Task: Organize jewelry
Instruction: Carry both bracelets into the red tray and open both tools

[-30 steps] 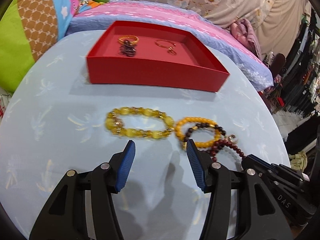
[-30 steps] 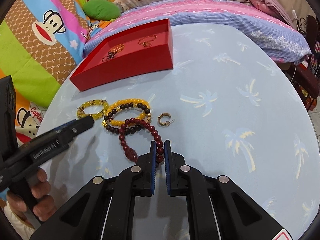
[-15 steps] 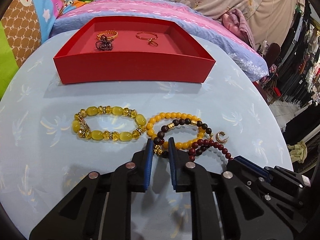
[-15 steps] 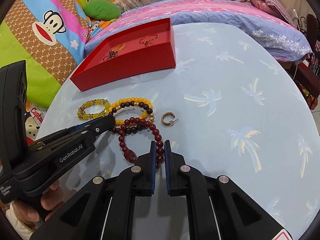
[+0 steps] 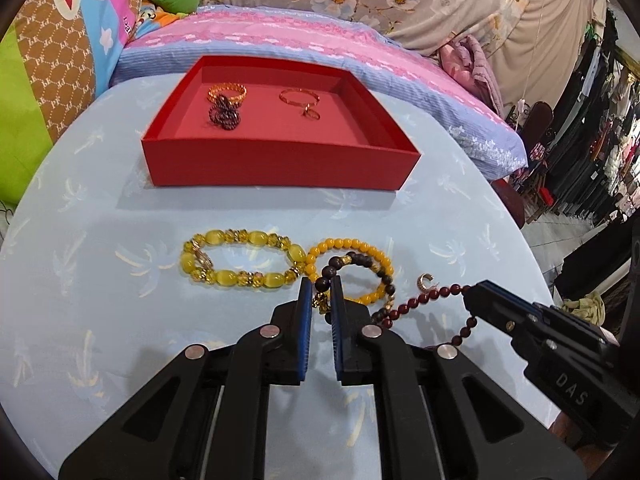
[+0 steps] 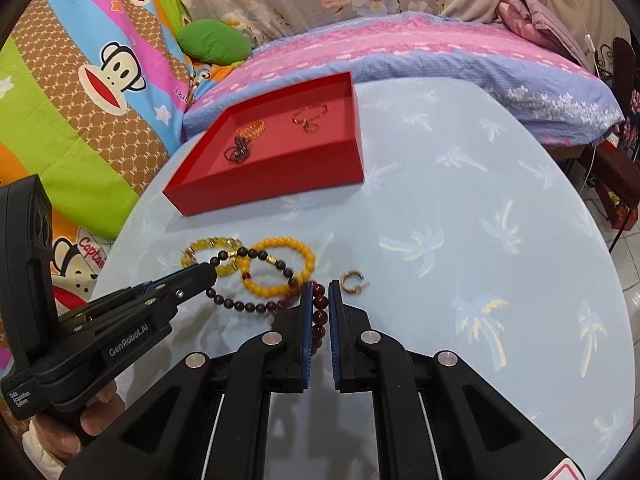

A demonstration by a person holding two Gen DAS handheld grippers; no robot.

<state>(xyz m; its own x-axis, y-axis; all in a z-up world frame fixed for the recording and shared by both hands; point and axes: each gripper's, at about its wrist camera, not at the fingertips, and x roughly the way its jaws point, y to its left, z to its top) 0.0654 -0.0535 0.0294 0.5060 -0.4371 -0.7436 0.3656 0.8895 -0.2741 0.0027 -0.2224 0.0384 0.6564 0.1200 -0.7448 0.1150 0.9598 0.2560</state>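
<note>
Between the left tongs [image 5: 320, 300], clamped on the dark brown bead bracelet [image 5: 352, 265], and the right tongs [image 6: 320, 305], pinching the red bead strand [image 6: 320, 312], tangled loops may drag the orange bead bracelet [image 5: 360, 246] along.

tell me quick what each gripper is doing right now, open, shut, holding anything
Left gripper: shut on the dark bead bracelet.
Right gripper: shut on the red bead strand.

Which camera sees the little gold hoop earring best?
The right wrist view: the gold hoop earring lies in the open on the blue table, its gap plain. In the left wrist view it is smaller, crowded against the dark red beads.
</note>
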